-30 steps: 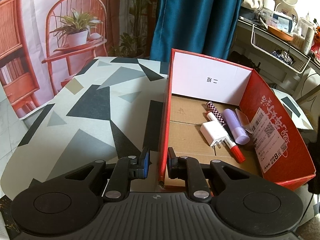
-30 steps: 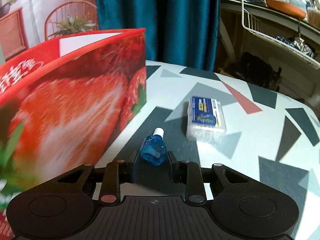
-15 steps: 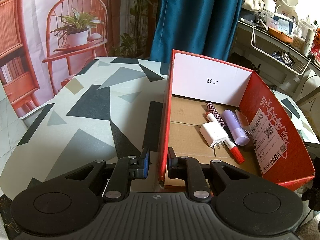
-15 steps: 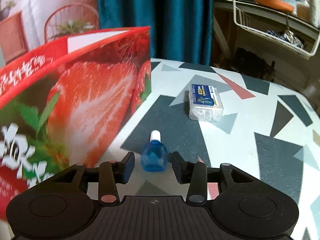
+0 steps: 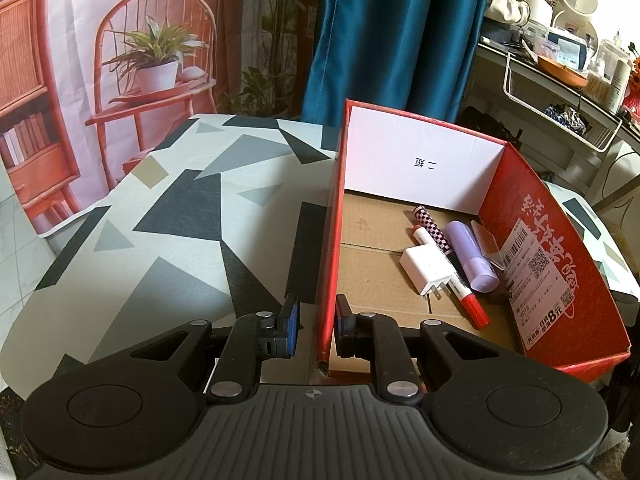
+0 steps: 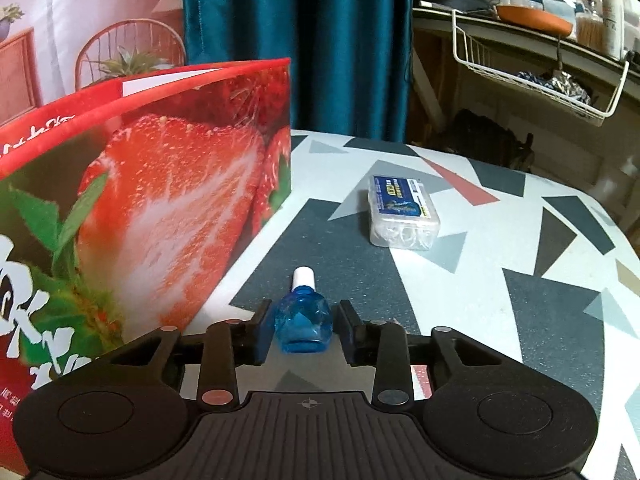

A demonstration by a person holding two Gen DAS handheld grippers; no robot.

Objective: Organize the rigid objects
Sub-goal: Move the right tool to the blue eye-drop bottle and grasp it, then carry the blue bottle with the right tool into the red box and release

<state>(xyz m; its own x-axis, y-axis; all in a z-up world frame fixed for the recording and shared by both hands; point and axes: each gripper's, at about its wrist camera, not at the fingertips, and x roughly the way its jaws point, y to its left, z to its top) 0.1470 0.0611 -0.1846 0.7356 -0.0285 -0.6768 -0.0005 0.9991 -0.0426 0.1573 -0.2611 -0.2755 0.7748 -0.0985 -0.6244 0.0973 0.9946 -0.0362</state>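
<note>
Red strawberry-print box [image 5: 552,264] sits on the patterned worktop [image 5: 168,232], open at the top. Already inside, lying on the cardboard floor toward the right wall: a white plug adapter [image 5: 426,270], a red-capped marker [image 5: 460,288], a checkered pen [image 5: 434,230], a lilac tube [image 5: 472,256] and a small clear plastic piece [image 5: 486,242]. So several items look sorted — a fair share of the job, by my judgement.

Left claw [image 5: 316,326] straddles the box's near left wall, one finger outside, one inside; both fingers sit close to the cardboard, but I cannot tell whether they actually pinch it. Probably steadying the box.

Right claw [image 6: 304,330] is spread, its fingers either side of a small blue bottle [image 6: 303,320] with a white cap, lying on the worktop just beside the box's outer face. Narrow gaps show on both sides — not gripped yet.

Left to do, as far as visible: the blue bottle, and a clear floss-pick case [image 6: 404,212] farther out on the worktop.
</note>
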